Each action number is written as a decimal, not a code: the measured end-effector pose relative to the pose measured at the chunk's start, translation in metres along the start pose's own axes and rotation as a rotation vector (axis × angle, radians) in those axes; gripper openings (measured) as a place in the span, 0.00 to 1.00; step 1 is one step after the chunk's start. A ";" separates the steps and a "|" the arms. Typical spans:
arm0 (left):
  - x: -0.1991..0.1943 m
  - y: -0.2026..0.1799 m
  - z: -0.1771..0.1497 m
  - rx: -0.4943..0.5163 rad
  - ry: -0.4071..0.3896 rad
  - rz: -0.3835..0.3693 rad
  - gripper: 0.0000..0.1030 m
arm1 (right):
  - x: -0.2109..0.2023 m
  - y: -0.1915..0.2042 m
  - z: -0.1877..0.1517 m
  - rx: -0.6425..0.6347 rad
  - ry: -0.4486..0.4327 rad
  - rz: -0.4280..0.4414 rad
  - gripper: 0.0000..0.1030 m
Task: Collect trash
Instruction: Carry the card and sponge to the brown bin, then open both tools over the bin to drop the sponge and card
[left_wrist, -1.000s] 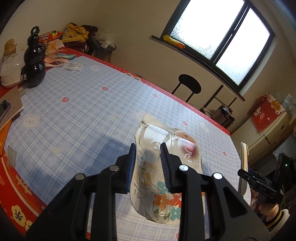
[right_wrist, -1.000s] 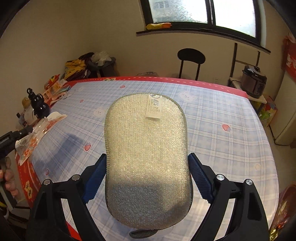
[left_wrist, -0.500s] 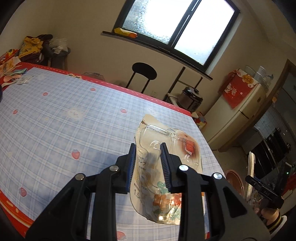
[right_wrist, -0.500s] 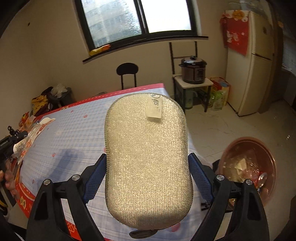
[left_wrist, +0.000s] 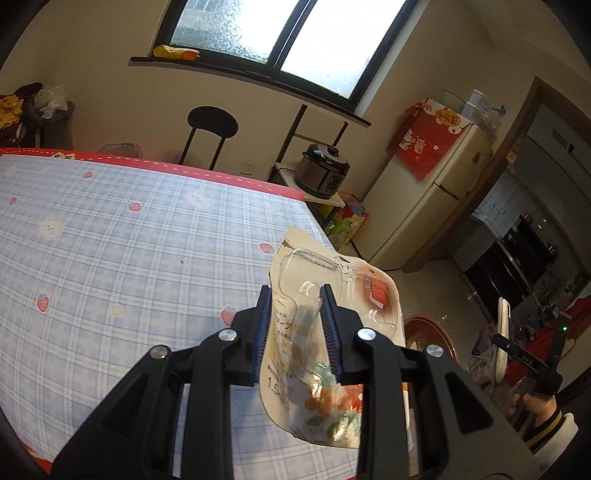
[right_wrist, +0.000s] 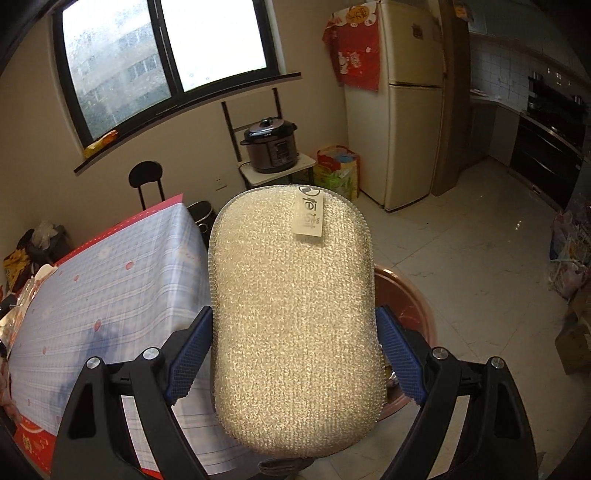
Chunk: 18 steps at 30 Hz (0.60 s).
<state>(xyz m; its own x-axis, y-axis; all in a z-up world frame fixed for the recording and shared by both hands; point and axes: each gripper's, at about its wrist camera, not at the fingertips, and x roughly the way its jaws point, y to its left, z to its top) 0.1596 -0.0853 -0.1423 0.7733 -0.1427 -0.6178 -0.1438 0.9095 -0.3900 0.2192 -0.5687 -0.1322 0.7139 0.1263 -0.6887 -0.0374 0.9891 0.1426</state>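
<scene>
Two tools, each with one piece of trash. The left tool (left_wrist: 295, 325) is clamped on a clear plastic wrapper (left_wrist: 332, 332) with printed card backing, held in the air over the near corner of the table (left_wrist: 129, 258). The right tool (right_wrist: 293, 347) is clamped across the sides of one pale, knitted-looking sponge (right_wrist: 293, 314) with a white label (right_wrist: 309, 210) at its far end; it is held off the table's end, above the floor (right_wrist: 461, 258).

One reddish basin (right_wrist: 406, 295) sits on the floor directly beyond the sponge, mostly hidden behind it. In the left view its rim (left_wrist: 428, 332) shows just past the wrapper, with the other tool and sponge edge-on at the far right.

The table carries a blue checked cloth with strawberries and a red border. Around it: one black stool (left_wrist: 212, 127) by the wall, one pressure cooker (right_wrist: 271, 146) on a small stand, one cream fridge (right_wrist: 410, 99) with a red cloth hung on it, one window (right_wrist: 162, 55), and one colourful bag (right_wrist: 338, 170) on the floor beside the fridge. Bags also lie at the floor's right edge (right_wrist: 569, 254).
</scene>
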 end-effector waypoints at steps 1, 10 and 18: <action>0.003 -0.005 0.000 0.004 0.001 -0.005 0.28 | 0.000 -0.007 0.005 0.003 -0.006 -0.010 0.83; 0.019 -0.040 -0.005 0.034 0.004 -0.032 0.28 | -0.007 -0.030 0.042 0.031 -0.073 -0.020 0.95; 0.038 -0.080 -0.007 0.091 0.018 -0.086 0.28 | -0.037 -0.037 0.045 0.048 -0.131 -0.012 0.95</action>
<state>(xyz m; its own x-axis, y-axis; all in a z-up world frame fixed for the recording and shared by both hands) 0.1962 -0.1662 -0.1396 0.7692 -0.2278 -0.5971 -0.0202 0.9251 -0.3791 0.2255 -0.6134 -0.0804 0.7994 0.1007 -0.5923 0.0029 0.9852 0.1714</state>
